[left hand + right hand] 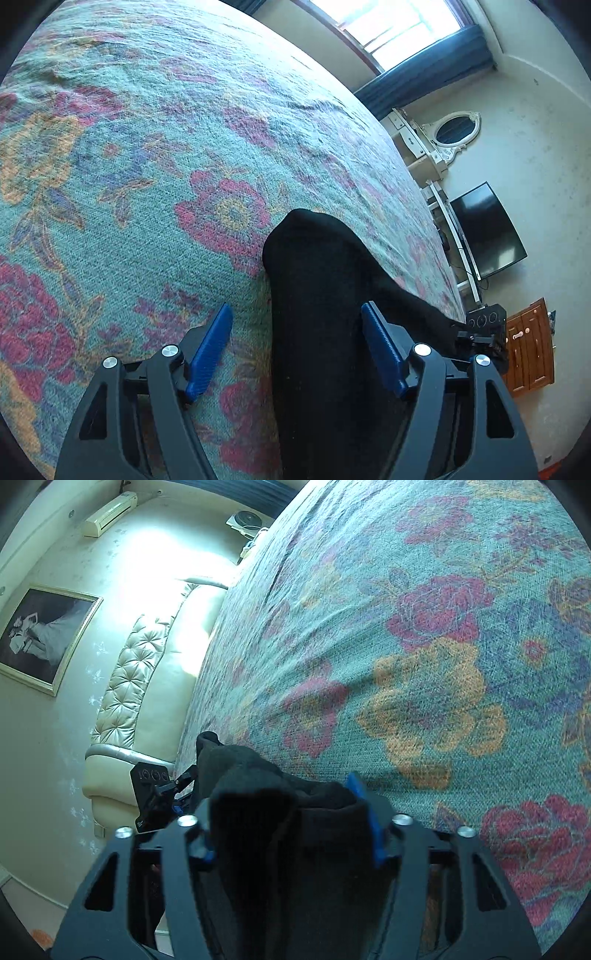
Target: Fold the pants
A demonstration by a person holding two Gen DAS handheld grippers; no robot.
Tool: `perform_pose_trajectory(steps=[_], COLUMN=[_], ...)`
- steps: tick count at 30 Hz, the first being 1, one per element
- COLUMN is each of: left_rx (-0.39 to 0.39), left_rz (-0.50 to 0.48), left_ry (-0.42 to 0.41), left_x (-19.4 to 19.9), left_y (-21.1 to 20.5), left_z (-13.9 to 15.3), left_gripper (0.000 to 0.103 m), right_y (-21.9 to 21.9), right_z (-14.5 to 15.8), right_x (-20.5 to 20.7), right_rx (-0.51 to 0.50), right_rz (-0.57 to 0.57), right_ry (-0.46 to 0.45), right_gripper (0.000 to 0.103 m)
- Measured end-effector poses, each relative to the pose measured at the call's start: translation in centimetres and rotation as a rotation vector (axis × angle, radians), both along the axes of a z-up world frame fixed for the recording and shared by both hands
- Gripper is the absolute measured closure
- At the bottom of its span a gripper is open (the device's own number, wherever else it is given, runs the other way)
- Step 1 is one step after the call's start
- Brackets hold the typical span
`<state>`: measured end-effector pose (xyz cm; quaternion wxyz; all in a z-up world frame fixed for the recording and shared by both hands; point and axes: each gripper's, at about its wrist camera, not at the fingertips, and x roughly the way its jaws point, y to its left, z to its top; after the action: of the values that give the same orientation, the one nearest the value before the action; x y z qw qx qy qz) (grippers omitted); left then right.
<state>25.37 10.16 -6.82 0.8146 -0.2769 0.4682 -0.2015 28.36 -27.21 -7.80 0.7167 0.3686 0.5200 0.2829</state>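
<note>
1. The bed (147, 147), under a floral cover, spreads ahead of both claws, probably as the folding surface.
2. The black pants (325, 314) run forward between the left claw's (297, 332) spread, non-gripping fingers, dark, soft and bunched.
3. The right claw (288, 812) has pants (280, 812) bunched between its fingers; I cannot tell whether it clamps them.

A big flowery blanket (147, 166) covers the bed. Past its far edge are a bright window (399, 26), a blue curtain (424, 62), a white mirror (456, 129), a dark TV (484, 230) and a brown cabinet (528, 347). A soft cream headboard (147, 672) sits at the bed's end, with a framed picture (40, 635) on the wall.
</note>
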Motion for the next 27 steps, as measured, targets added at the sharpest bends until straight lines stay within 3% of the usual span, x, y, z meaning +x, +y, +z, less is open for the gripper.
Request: perform_pose_trajectory(steps=[1,2,3,10,14,18,23,27], left_rx=[0.016,0.027,0.033,0.096,0.115,0.058,-0.009,-0.032], left_rz=[0.0,-0.012,-0.017,0.059,0.078,0.069,0.11,0.147], left_ry=[-0.011,-0.013,-0.013,-0.076,-0.094,-0.044,-0.021,-0.023], left_x=[0.0,0.0,0.0,-0.4,-0.4,-0.3,-1.7,-4.3], left_y=[-0.3,-0.6,-1.0,-1.2,-1.2,-0.6,1.2,2.4], left_z=[0.0,0.0,-0.1,1.4,1.0,-0.1,0.5,0.6], left_gripper=[0.043,0.058,0.067,0.074,0.074,0.062,0.048,0.027], right_y=[0.1,0.2,0.4,0.8,0.6,-0.7,-1.6,-1.8], right_z=[0.0,0.2,0.4,1.8,0.2,-0.8,0.2,0.6], right_x=[0.2,0.4,0.6,2.4,3.0,2.5,0.7,-2.3], right_rx=[0.004,-0.002,-0.014,-0.011,0.006,0.046,0.086,0.031], right_rz=[-0.006,-0.004,0.0,0.011,-0.003,-0.014,-0.025,0.0], right_ry=[-0.007,-0.02,-0.037,-0.115,-0.075,-0.05,-0.03,-0.041], right_gripper=[0.066,0.067,0.067,0.07,0.07,0.063,0.035,0.03])
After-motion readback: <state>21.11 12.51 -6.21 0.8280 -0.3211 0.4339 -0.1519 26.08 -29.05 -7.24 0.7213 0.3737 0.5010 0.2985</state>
